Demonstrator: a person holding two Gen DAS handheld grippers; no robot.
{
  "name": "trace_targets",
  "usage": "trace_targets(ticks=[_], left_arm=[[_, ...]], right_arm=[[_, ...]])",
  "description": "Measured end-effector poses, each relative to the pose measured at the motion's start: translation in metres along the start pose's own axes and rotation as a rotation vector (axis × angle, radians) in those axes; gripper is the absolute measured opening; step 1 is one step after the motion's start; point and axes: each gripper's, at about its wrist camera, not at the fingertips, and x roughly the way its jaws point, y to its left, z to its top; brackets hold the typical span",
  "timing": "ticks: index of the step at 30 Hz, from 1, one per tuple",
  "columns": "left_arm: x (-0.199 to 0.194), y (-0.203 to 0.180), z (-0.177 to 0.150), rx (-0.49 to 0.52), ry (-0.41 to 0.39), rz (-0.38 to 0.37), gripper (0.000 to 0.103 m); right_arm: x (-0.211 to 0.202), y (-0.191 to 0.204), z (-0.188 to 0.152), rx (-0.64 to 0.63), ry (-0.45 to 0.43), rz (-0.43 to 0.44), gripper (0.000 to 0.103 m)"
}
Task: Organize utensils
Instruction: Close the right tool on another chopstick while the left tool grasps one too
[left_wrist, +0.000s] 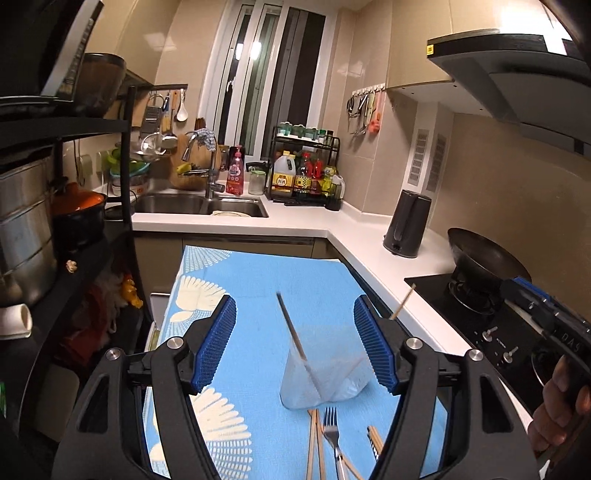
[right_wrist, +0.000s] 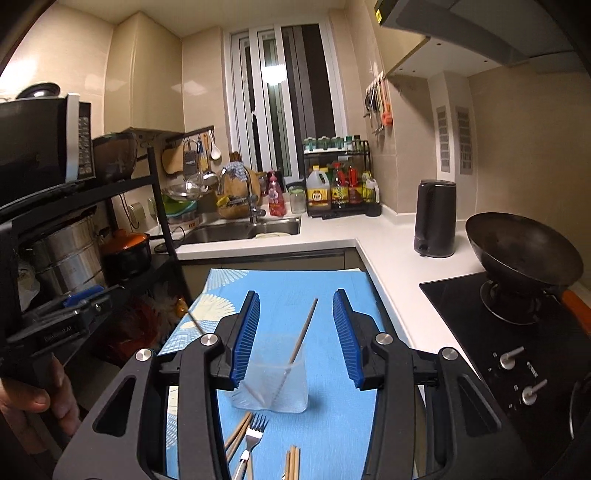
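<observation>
Chopstick (right_wrist: 303, 334) leans in clear cup (right_wrist: 275, 387), tip up and away.

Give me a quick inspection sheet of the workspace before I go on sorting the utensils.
Surface: blue patterned mat on the work table.
Job's things: clear cup upright, one chopstick leaning inside; fork and loose chopsticks lying on the mat in front of it.
Clutter: nothing seen on the mat.
Grippers: left gripper open, empty; right gripper open, empty.
Cables: nothing seen.
Surroundings: white counter, kettle, wok on the hob, sink, condiment rack.
</observation>
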Motion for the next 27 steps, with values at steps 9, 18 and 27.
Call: trace_targets(ticks=[9, 18, 27], left_arm=[[-0.030, 0.000, -0.084, 0.007, 0.047, -0.003, 0.046], [-0.025, 0.007, -0.187, -0.052, 0.220, 0.008, 0.012], [-0.007, 0.015, -0.206, -0.092, 0.307, 0.014, 0.012]], right_arm=[[-0.066, -0.001, -0.059, 0.043, -0.065, 0.019, 0.028], [-0.069, -0.017, -0.166, 0.124, 0.126, 0.020, 0.013], [-0.029, -0.021, -0.262, 0.185, 0.415, 0.058, 0.009]])
